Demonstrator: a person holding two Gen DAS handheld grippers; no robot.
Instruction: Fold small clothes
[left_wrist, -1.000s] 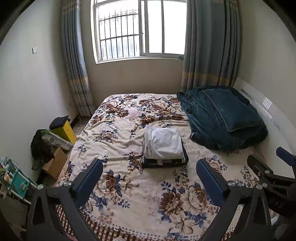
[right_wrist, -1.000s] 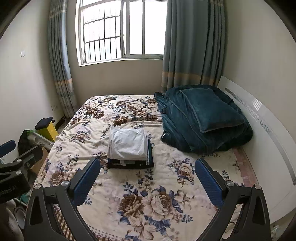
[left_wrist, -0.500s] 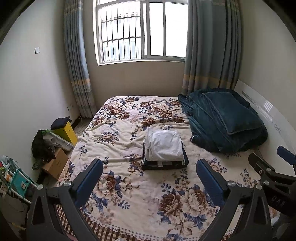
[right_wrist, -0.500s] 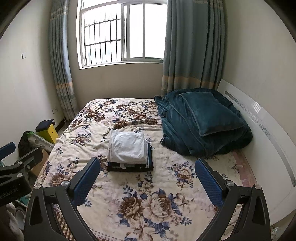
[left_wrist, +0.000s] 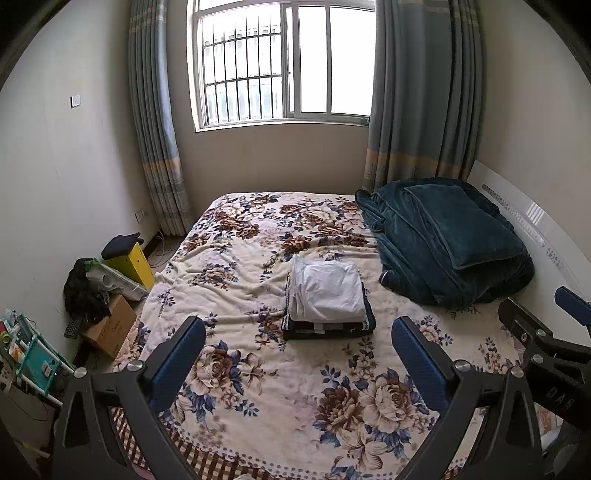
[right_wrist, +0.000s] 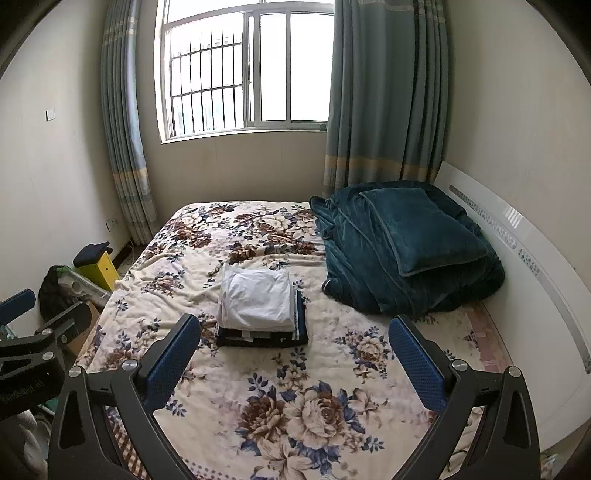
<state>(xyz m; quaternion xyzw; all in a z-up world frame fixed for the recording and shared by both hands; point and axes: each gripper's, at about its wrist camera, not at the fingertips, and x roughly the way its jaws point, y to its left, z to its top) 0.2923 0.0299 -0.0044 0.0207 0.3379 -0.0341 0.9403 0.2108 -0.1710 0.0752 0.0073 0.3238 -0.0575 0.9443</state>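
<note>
A folded white garment (left_wrist: 327, 288) lies on top of a folded dark garment (left_wrist: 328, 328), stacked in the middle of the flowered bed (left_wrist: 258, 387). The stack also shows in the right wrist view, white garment (right_wrist: 256, 299) on dark one (right_wrist: 262, 338). My left gripper (left_wrist: 297, 354) is open and empty, held above the near end of the bed, well short of the stack. My right gripper (right_wrist: 293, 352) is open and empty, at about the same distance. Each gripper shows at the edge of the other's view.
A dark teal blanket and pillow (left_wrist: 447, 240) are heaped at the right of the bed by the white headboard (right_wrist: 535, 266). On the floor at the left are a yellow box (left_wrist: 129, 262), a cardboard box (left_wrist: 110, 328) and dark bags. A window (left_wrist: 284, 62) is behind.
Both grippers have drawn back and risen a little, so the bed and stack look smaller and more of the room shows. Both stay open and empty.
</note>
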